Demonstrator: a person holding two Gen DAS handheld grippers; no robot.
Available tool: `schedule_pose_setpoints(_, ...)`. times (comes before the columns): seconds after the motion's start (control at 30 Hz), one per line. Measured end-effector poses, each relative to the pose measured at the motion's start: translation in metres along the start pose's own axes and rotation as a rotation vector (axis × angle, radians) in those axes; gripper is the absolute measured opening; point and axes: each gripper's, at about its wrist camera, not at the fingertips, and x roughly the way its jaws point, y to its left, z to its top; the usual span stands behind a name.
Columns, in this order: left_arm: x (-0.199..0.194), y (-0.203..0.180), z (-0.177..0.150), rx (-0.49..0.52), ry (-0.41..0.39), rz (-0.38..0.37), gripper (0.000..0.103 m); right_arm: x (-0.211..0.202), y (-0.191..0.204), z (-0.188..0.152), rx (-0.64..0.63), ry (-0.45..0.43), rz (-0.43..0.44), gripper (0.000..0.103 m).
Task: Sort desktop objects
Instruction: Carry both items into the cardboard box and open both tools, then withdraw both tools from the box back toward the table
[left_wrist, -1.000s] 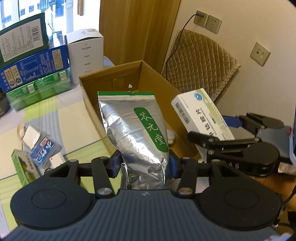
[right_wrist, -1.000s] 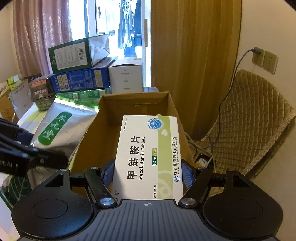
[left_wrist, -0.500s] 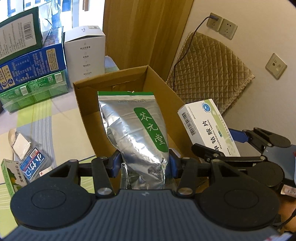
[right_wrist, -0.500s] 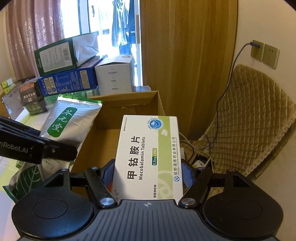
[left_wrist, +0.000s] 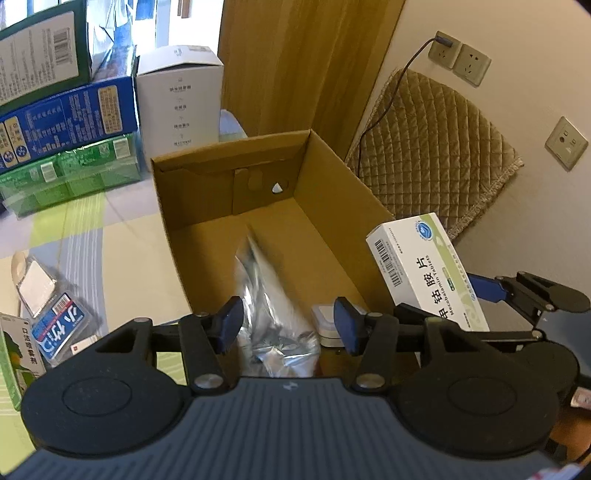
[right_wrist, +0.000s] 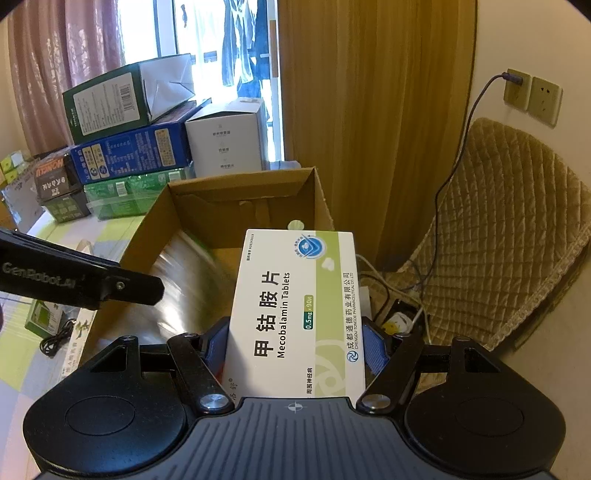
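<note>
An open cardboard box (left_wrist: 332, 173) (right_wrist: 155, 221) stands in front of me on the table. My left gripper (left_wrist: 288, 325) hangs open over its near end, and the silver foil pouch (left_wrist: 266, 295) (right_wrist: 184, 280) is blurred below the fingers, dropping into the box. My right gripper (right_wrist: 295, 347) is shut on a white and green Mecobalamin tablet box (right_wrist: 295, 314) (left_wrist: 424, 273), held upright beside the cardboard box's right wall. A small white item (left_wrist: 323, 321) lies inside the cardboard box near the right finger.
Stacked cartons in green (left_wrist: 40, 55), blue (left_wrist: 66, 118) and clear green (left_wrist: 70, 173) and a white carton (left_wrist: 181, 96) stand behind the box. Small packets (left_wrist: 59, 325) lie on the mat at left. A quilted chair (right_wrist: 498, 229) and wall sockets (right_wrist: 532, 96) are at right.
My left gripper opened and let go of the foil pouch, which is falling into the cardboard box. Both grippers moved forward over the box; the right one still holds the tablet box.
</note>
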Motion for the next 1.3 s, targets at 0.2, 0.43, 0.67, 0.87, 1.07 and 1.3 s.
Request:
schedule_pose_setpoints(0.2, -0.018, 0.012, -0.010, -0.011, -0.032, 0.009, 0.048, 0.002, 0.007, -0.001, 0.008, 0.001, 0.017, 0.068)
schedule_pose_setpoints(0.43, -0.034, 0.025, -0.021, -0.026, -0.049, 0.028, 0.050, 0.001, 0.013, 0.005, 0.042, -0.026, 0.074, 0.074)
schedule_pose_setpoints(0.67, -0.053, 0.035, -0.043, -0.034, -0.063, 0.043, 0.055, -0.017, 0.017, -0.003, 0.052, -0.039, 0.060, 0.080)
schedule_pose_setpoints(0.87, -0.075, 0.042, -0.070, -0.047, -0.074, 0.052, 0.069, -0.044, 0.019, -0.019, 0.093, -0.051, 0.057, 0.085)
schedule_pose_setpoints(1.07, -0.101, 0.056, -0.104, -0.082, -0.084, 0.077, 0.080, -0.075, 0.037, -0.044, 0.104, -0.068, 0.035, 0.092)
schedule_pose_setpoints(1.3, -0.131, 0.082, -0.148, -0.125, -0.083, 0.127, 0.093, -0.102, 0.072, -0.072, 0.083, -0.055, 0.061, 0.099)
